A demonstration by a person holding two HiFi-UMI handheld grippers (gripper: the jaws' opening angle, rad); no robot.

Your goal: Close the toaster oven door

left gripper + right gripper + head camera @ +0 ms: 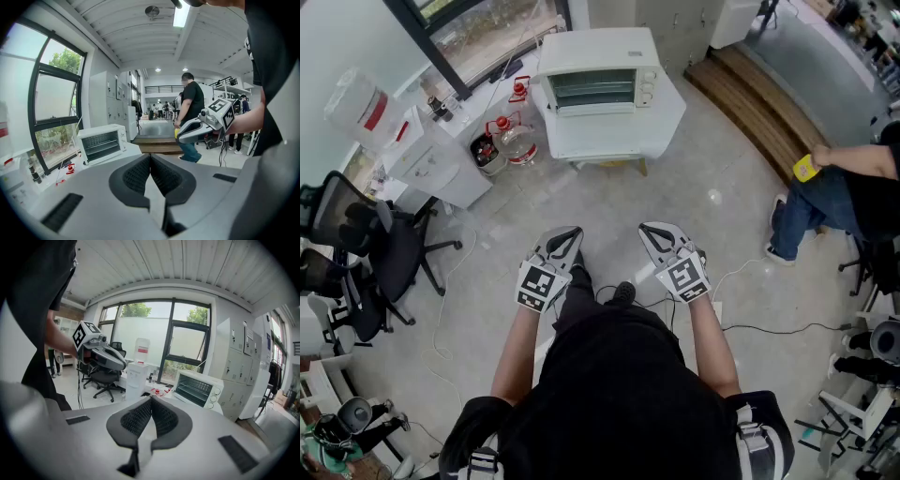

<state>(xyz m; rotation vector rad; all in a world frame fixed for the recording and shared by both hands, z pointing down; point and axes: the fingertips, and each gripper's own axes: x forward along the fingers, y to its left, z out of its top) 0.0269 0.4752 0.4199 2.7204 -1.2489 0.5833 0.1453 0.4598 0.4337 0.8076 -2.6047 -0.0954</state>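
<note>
Left tool point(565, 234) and right tool point(657, 231) both pinched shut, empty, well away from the toaster oven point(598, 80), and too hard a shove could skid it across its surface point(667, 120).

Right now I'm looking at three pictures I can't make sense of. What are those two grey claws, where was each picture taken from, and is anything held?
A person holds a two-jaw gripper in each hand. One picture looks down from a camera on their head: left gripper, right gripper. The other two come from cameras riding on each gripper, looking along its jaws. Both are shut and empty. Ahead, apart from them, a white toaster oven sits on a white table.
</note>
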